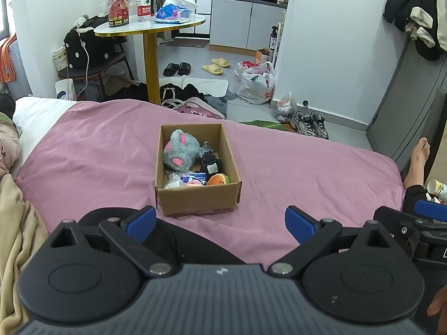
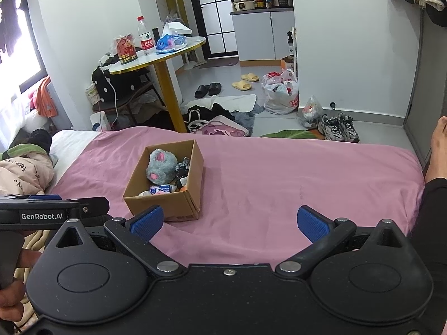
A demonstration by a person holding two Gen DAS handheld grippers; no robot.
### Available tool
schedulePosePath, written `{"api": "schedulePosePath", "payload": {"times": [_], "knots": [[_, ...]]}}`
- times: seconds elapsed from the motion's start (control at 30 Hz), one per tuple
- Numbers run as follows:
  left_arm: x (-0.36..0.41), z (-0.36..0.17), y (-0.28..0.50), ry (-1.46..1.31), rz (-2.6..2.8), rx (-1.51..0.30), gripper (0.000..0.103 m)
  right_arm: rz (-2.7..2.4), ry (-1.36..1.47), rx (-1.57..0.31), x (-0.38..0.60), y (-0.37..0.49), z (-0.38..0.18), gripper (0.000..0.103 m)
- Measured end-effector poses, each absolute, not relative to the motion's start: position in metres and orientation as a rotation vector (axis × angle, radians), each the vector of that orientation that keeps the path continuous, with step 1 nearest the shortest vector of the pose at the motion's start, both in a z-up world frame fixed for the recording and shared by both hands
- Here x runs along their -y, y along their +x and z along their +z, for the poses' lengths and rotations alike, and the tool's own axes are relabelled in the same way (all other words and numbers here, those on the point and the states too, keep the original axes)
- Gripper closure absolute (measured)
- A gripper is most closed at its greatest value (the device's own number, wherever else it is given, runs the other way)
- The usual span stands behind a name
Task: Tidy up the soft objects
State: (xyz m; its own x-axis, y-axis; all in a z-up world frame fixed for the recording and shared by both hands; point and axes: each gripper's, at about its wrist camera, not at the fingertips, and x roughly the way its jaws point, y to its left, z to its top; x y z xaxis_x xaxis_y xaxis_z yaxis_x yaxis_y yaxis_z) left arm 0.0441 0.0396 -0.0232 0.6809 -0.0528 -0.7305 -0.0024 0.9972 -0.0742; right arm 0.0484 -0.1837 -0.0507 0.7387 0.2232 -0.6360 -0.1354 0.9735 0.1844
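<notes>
A cardboard box was set on the pink bedsheet, its long axis running away from the cameras. A grey plush toy and smaller soft items were held inside. The left gripper and right gripper were spread wide, nothing gripped, both short of the box.

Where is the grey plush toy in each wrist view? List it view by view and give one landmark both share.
Left wrist: the grey plush toy sits just left of centre, in the far left of the cardboard box.
Right wrist: the toy sits left of centre, in the same box.
Shared landmark: the round table beyond the bed.
</notes>
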Motion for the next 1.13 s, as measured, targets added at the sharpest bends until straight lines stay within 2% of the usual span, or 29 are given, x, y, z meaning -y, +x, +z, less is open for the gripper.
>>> {"api": "schedulePosePath", "payload": {"times": [1.13], "knots": [[-0.037, -0.0193, 0.0397, -0.062, -0.037, -0.794, 0.005, 0.198, 0.123, -0.709, 0.1872, 0.0462, -0.0501, 0.0]]}}
